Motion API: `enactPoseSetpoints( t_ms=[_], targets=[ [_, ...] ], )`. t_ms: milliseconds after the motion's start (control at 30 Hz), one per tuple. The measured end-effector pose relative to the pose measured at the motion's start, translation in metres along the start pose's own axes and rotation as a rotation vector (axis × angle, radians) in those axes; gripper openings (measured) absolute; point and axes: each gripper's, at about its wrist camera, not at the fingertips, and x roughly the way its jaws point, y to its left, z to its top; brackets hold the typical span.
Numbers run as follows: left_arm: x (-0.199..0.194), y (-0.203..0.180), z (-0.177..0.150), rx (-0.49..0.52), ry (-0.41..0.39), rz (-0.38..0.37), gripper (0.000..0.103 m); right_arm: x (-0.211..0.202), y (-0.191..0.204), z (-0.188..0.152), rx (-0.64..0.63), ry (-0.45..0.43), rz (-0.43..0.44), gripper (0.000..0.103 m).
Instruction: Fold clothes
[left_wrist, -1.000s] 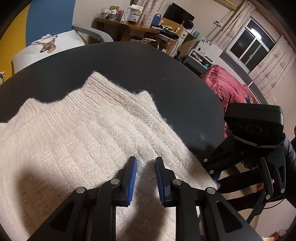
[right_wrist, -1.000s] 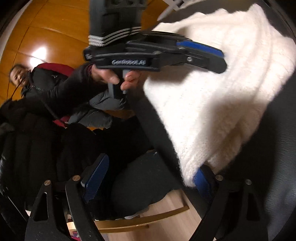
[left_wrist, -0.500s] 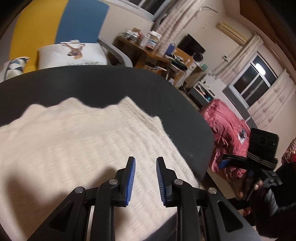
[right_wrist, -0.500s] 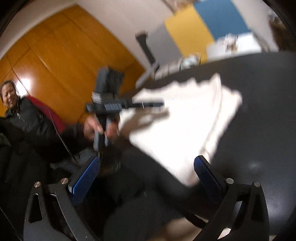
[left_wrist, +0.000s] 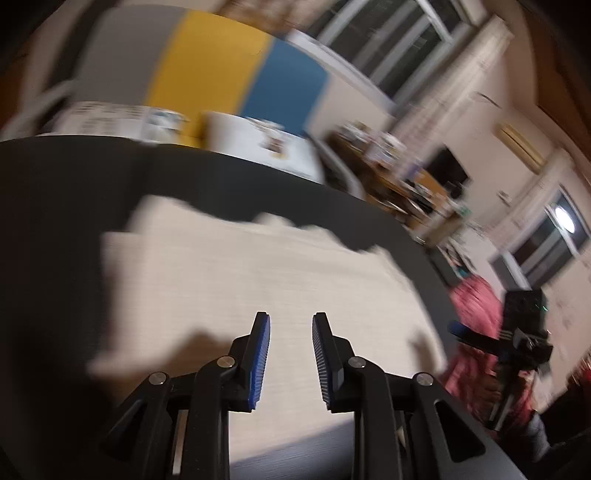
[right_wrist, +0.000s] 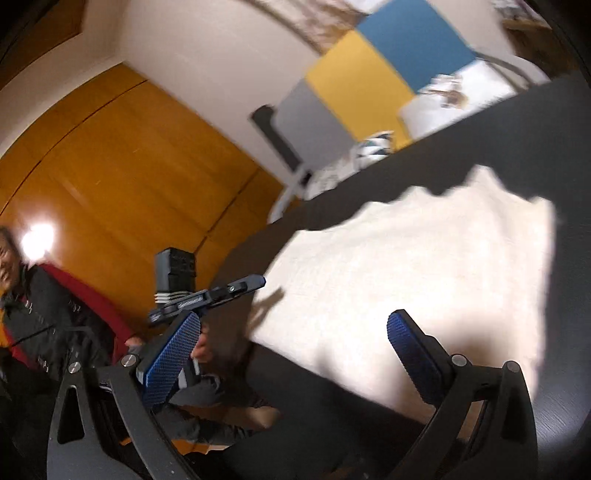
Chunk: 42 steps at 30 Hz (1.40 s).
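Observation:
A cream knitted sweater (left_wrist: 258, 280) lies folded and flat on the dark round table (left_wrist: 74, 192); it also shows in the right wrist view (right_wrist: 424, 266). My left gripper (left_wrist: 290, 354) hovers over the sweater's near edge, its blue pads a narrow gap apart and holding nothing. My right gripper (right_wrist: 291, 354) is wide open and empty, off the sweater's near left corner. The left gripper is also seen from the right wrist view (right_wrist: 221, 291), and the right gripper from the left wrist view (left_wrist: 476, 338). Both views are motion-blurred.
White pillows (left_wrist: 258, 144) and a yellow, blue and grey wall panel (left_wrist: 207, 70) lie behind the table. A cluttered desk (left_wrist: 399, 184) and a red blanket (left_wrist: 476, 306) are to the right. A seated person (right_wrist: 22, 295) is at the left by a wooden wall.
Both grippers have pulled back and up from the sweater. The right gripper, earlier at the sweater's corner, is now clear of it. The sweater stays flat on the table.

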Motion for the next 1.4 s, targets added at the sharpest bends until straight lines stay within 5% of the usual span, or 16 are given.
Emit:
enactPoseSetpoints(
  t_ms=[167,233,300,400,667,1067,1200,1367,1400],
  targets=[
    [-0.026,0.072,-0.003,-0.098,0.013,0.053,0.026,0.042,0.004,0.002,-0.015,0.092,-0.149,0.103],
    [-0.024,0.086,-0.009,-0.114,0.038,0.026,0.026,0.054,0.023,0.001,-0.157,0.089,-0.424,0.103],
    [-0.017,0.094,-0.017,-0.12,0.068,-0.017,0.026,0.068,0.045,-0.002,-0.335,0.072,-0.601,0.103],
    [-0.003,0.097,-0.029,-0.12,0.103,-0.085,0.026,0.076,0.042,0.003,-0.201,0.11,-0.334,0.103],
    [0.01,0.103,-0.045,-0.096,0.154,-0.215,0.026,0.094,0.024,0.001,-0.062,0.182,-0.249,0.103],
    [0.02,0.093,-0.053,-0.088,0.21,-0.381,0.026,0.132,-0.005,0.004,-0.069,0.247,-0.383,0.103],
    [0.025,0.075,-0.056,-0.064,0.221,-0.418,0.012,0.133,-0.011,0.009,-0.123,0.268,-0.535,0.103],
    [0.017,0.062,-0.067,-0.069,0.169,-0.479,0.009,0.127,-0.021,0.011,-0.117,0.267,-0.54,0.103],
    [0.017,0.064,-0.07,-0.076,0.171,-0.47,0.016,0.126,-0.022,0.011,-0.108,0.256,-0.534,0.103]
  ],
)
